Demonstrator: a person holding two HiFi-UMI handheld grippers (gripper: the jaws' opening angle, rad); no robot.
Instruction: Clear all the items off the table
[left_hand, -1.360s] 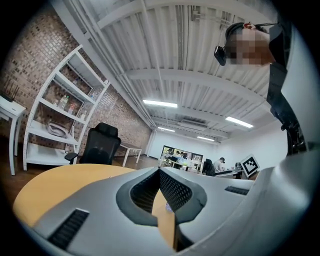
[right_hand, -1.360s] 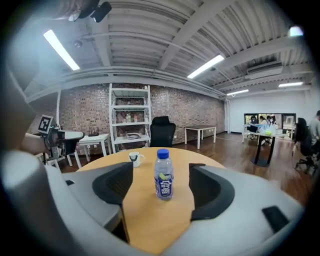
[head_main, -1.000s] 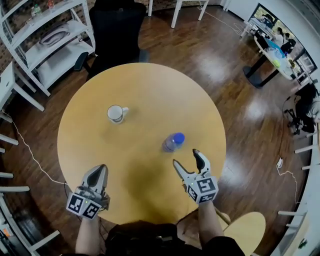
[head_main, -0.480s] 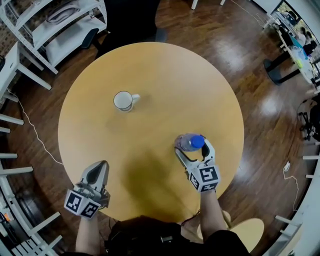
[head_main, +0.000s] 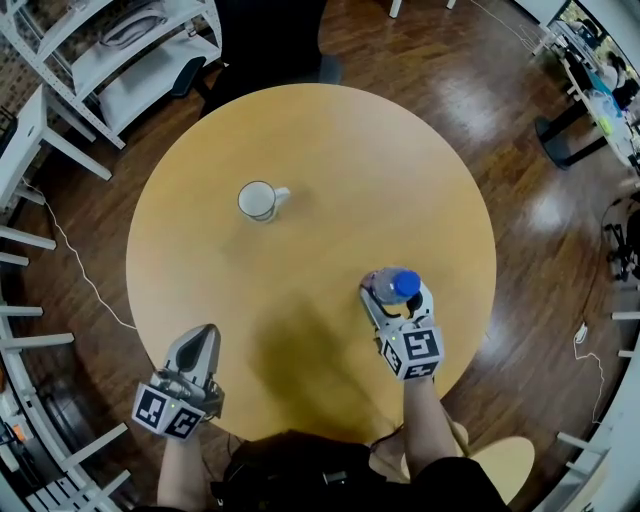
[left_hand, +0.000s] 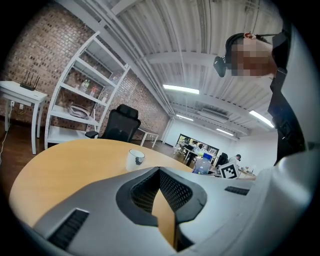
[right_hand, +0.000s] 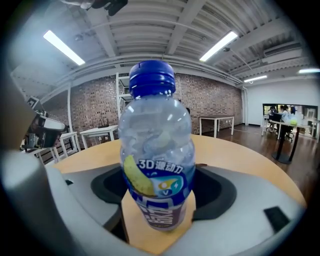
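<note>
Wooden round table (head_main: 330, 140), with a bottle (head_main: 398, 286) between the right gripper (head_main: 397, 296) jaws.
The right gripper's jaws have just been closing and pinch the clear, blue-capped bottle, which stands upright near the table's near right edge. The left gripper (head_main: 203, 335) hangs over the near left edge, jaws pressed together on nothing. A white mug (head_main: 259, 201) stands well apart, left of the middle.

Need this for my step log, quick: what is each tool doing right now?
Left tool: closed, empty.
Right tool: jaws have just been closing, now gripping the upright blue-capped drink bottle.
</note>
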